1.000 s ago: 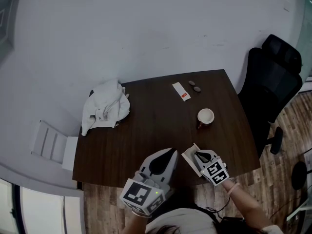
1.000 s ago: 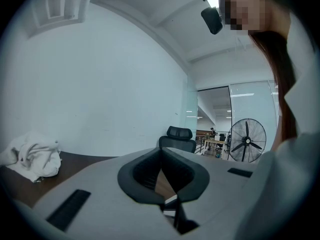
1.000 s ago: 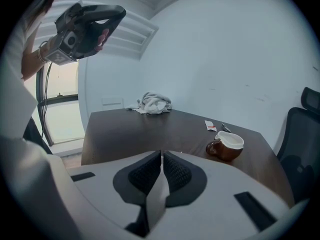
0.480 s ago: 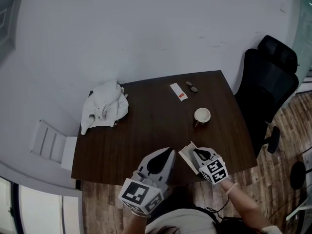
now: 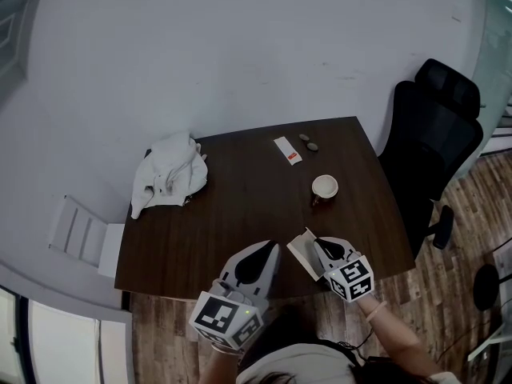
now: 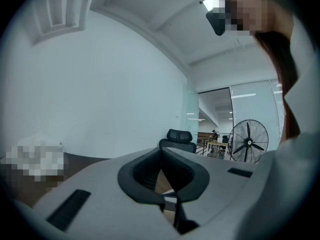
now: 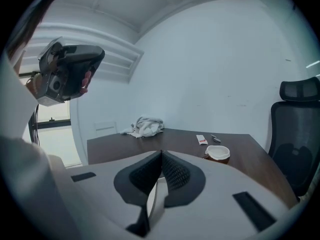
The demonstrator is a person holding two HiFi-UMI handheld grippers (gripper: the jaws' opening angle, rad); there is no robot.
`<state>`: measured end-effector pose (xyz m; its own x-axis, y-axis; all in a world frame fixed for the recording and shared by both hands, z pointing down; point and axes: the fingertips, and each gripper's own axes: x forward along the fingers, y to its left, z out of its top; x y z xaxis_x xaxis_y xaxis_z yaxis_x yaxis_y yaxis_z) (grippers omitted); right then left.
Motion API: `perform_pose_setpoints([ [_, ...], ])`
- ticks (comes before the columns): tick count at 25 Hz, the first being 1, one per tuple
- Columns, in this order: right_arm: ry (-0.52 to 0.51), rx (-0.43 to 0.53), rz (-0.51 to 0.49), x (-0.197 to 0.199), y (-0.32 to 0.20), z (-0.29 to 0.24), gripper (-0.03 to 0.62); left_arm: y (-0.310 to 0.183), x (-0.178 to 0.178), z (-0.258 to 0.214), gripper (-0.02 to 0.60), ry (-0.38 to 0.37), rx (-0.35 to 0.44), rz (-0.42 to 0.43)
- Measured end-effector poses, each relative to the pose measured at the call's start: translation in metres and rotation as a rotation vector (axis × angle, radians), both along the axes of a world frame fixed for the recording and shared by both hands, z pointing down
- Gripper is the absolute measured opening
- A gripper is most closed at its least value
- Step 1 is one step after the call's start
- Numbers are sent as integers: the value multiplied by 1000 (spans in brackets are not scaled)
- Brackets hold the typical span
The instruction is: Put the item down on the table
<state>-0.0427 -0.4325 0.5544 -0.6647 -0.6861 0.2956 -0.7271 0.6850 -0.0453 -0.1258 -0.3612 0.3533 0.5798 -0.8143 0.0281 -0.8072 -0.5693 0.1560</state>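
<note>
1. The right gripper (image 5: 317,243) is clamped on the card (image 5: 299,251). In its own view the pads meet at the tips, with the thin pale card pinched edge-on just below them.
2. The card sits on the near side of the cup (image 5: 324,186), a little to its left, over the front strip of the table (image 5: 232,214). The head view does not show whether it touches the wood. The right gripper view looks out over the tabletop from above, so I judge it is off the surface.
3. Over the last second the whole head view has slid. The cup, the packet (image 5: 288,151) and the cloth (image 5: 166,174) have all drifted up and left together. The card has kept about the same place relative to the cup, and the grip on it has not let go.
4. The left gripper (image 5: 270,248) has its jaws together on nothing. It is left of the card and farther from the cup.
5. So the put-down is not done; the card has been carried, not released.
6. What is left, as I judge it:
   - lower the card flat onto the bare wood on the cup's near side;
   - open the jaws;
   - keep it off the front edge, where a tilted card could slip to the floor.
</note>
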Motion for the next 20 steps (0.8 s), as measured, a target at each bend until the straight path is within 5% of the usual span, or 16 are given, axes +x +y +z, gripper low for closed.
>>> perform_pose_setpoints([
  [20, -108, 123, 85, 42, 62, -80, 8, 61, 36, -11, 18, 3, 28, -16],
])
